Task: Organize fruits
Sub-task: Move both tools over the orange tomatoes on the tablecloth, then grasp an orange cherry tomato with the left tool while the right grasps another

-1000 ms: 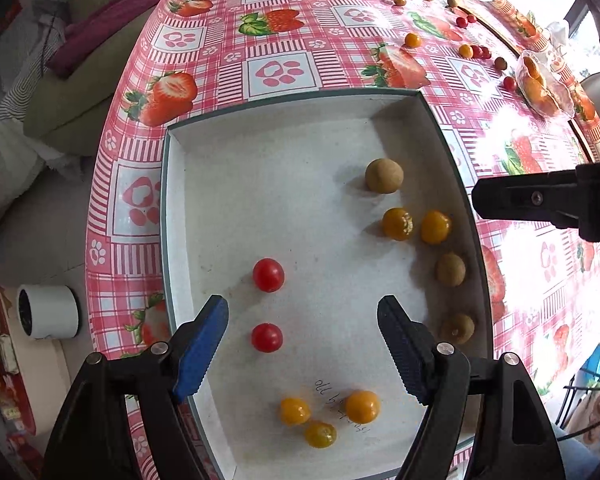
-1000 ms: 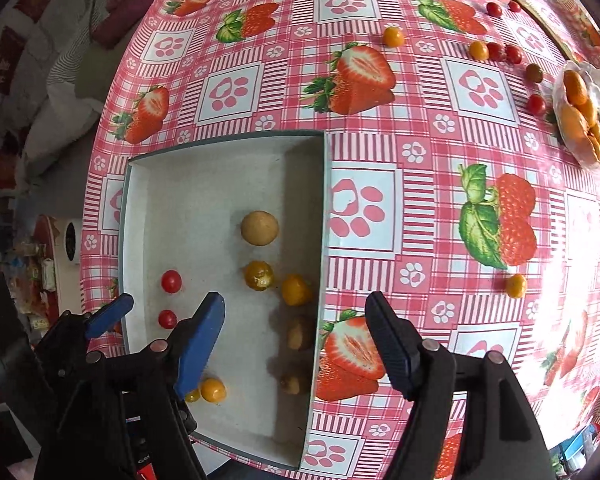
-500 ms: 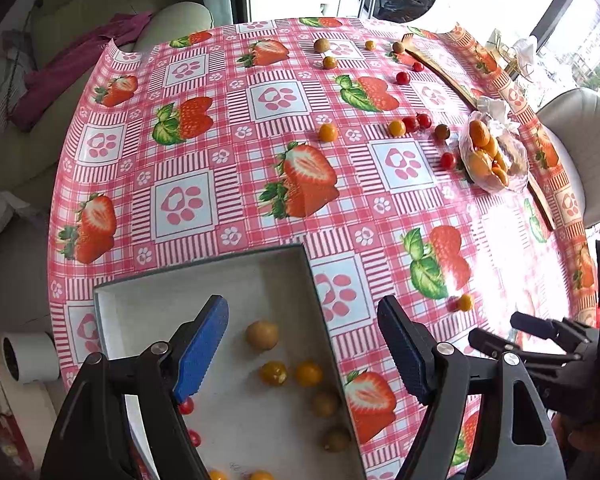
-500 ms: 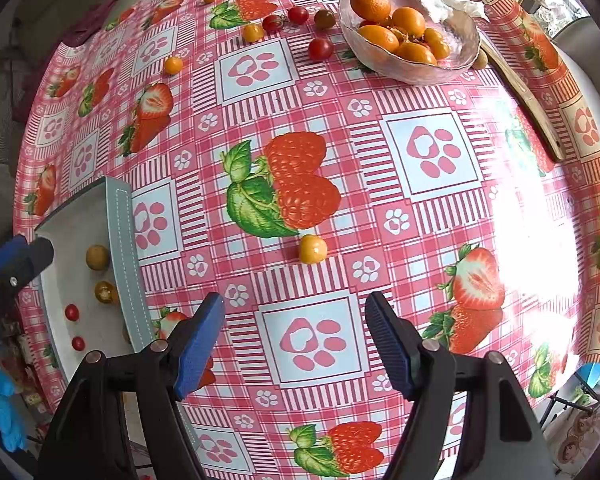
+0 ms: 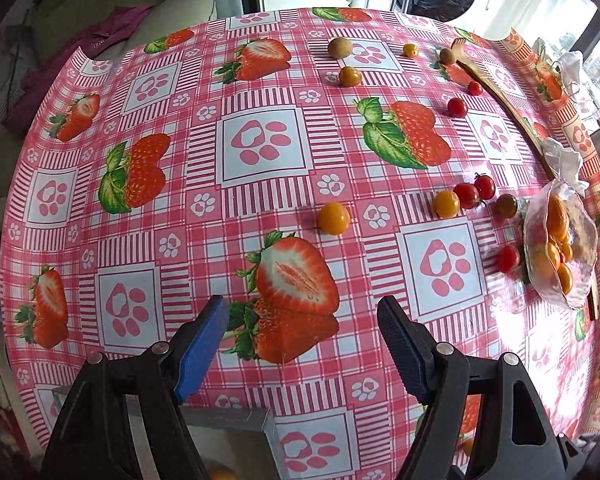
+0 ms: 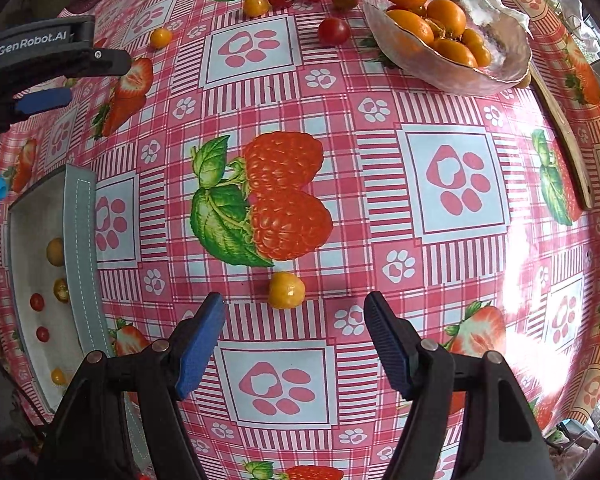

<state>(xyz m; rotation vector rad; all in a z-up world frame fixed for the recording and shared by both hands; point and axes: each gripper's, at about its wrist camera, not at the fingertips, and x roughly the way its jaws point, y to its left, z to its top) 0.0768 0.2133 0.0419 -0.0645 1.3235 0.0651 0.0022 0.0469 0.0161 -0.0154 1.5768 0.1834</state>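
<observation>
My right gripper [image 6: 295, 308] is open and points down at the strawberry tablecloth. A loose yellow cherry tomato [image 6: 286, 290] lies just past its fingertips, in line with the gap and touching neither pad. My left gripper [image 5: 302, 316] is open and empty above a printed strawberry. A yellow tomato [image 5: 333, 218] sits beyond it. Further right are another yellow one [image 5: 446, 203] and red tomatoes [image 5: 467, 195]. The grey tray [image 6: 80, 240] at the left holds several small fruits, among them a red tomato [image 6: 37, 302].
A glass bowl [image 6: 500, 60] of oranges stands at the back right beside a long wooden stick [image 6: 560, 120]. Brown longans [image 5: 339, 47] and more tomatoes lie at the table's far side. The left gripper's fingers [image 6: 100, 58] reach in above the tray. A tray corner [image 5: 260, 414] shows below the left gripper.
Both grippers left the tray. The left one moved out over the tablecloth toward the loose fruit. The right one crossed to the lone yellow tomato, now close to its fingertips.
</observation>
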